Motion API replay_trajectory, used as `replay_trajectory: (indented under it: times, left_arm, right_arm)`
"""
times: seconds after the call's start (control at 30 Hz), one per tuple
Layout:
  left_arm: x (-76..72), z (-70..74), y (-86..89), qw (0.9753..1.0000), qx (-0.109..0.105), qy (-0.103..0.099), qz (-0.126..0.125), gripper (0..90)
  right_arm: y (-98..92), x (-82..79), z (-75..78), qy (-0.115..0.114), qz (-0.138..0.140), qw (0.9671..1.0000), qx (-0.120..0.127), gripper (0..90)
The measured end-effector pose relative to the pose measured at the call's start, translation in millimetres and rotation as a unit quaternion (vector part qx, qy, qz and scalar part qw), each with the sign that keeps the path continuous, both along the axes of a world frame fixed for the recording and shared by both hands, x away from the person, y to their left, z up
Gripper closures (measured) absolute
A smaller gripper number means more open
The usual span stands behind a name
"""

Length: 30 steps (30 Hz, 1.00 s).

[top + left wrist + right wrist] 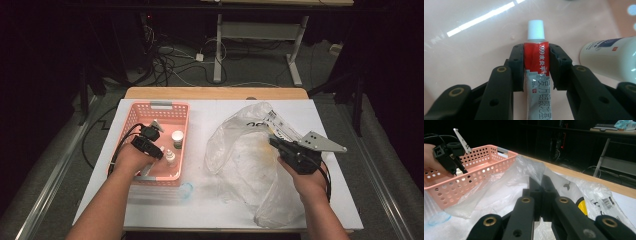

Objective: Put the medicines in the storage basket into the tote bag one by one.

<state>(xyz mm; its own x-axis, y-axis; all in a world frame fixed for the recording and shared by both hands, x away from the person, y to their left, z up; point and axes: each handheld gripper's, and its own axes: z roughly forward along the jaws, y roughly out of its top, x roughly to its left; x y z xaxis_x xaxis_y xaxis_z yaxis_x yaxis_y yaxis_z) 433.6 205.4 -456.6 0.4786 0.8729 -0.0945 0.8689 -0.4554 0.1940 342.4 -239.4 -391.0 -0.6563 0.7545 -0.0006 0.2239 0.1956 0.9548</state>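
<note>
My left gripper (156, 150) reaches down into a pink perforated basket (161, 106) at the table's left. In the left gripper view it (536, 67) is shut on a red-and-white ointment tube (535, 56), whose white ribbed cap (535, 30) points away over the basket floor. My right gripper (276, 143) is over a crumpled clear plastic bag (240, 150) at the table's right. Seen from the right gripper view, its jaws (540, 182) pinch a raised fold of the bag (506, 192).
A white bottle (609, 57) lies just right of the tube, and two small bottles (177, 136) stand in the basket. A clear bluish item (185, 190) lies in front of the basket. The white table cover (210, 210) ends at a wooden far edge (215, 93).
</note>
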Motion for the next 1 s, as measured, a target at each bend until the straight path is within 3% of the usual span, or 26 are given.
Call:
replay_trajectory:
  times: [0.53,0.77,1.0]
  left_arm:
    - [-1.5,1.9,1.3,0.9997,-0.013,-0.023,0.003,66.6]
    - [-5.8,9.7,5.8,0.9978,-0.031,-0.059,0.003,66.7]
    - [-13.4,18.3,10.1,0.9922,-0.059,-0.110,0.002,66.7]
  right_arm:
    - [-1.1,-0.4,0.5,-0.004,-0.001,1.0000,0.002,90.0]
    - [-1.1,-0.8,0.7,-0.004,-0.001,1.0000,0.002,90.0]
    - [-1.9,-1.0,1.0,-0.006,-0.002,1.0000,0.003,90.0]
